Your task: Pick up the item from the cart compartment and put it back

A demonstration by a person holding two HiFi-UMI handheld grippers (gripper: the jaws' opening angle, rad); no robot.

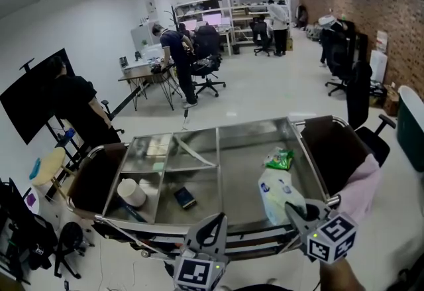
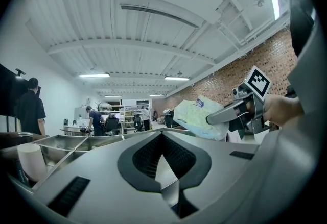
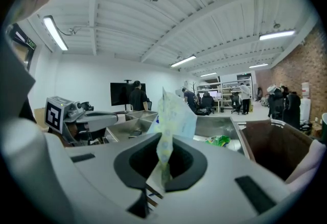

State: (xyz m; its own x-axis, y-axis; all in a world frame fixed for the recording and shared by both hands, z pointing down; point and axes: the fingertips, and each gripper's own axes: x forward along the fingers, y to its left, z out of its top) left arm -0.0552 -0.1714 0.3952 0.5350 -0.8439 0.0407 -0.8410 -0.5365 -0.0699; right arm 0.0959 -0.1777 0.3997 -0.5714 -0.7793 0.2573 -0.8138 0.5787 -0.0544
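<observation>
Here the right gripper (image 1: 295, 210) pinches the pale bag (image 1: 275, 190) by its near end, raised over the cart's right compartment (image 1: 242, 167), the left gripper (image 1: 214, 225) alongside, jaws together, empty

**Head view:** the camera sits above and behind both grippers and faces forward and steeply down. The cart (image 1: 218, 132) lies just beyond the fingers of the left gripper (image 1: 213, 222) and the right gripper (image 1: 295, 209).

**Left gripper view:** the camera rides close behind its own fingers and faces level along them. The right gripper appears to the right of these fingers.

**Right gripper view:** the mounting is the same, tilted slightly down. The left gripper appears left of its fingers, and the packet (image 3: 171, 116) between them blocks the centre.

**Shared in all views:** the cart compartments and the far shelving (image 1: 248, 14).
</observation>
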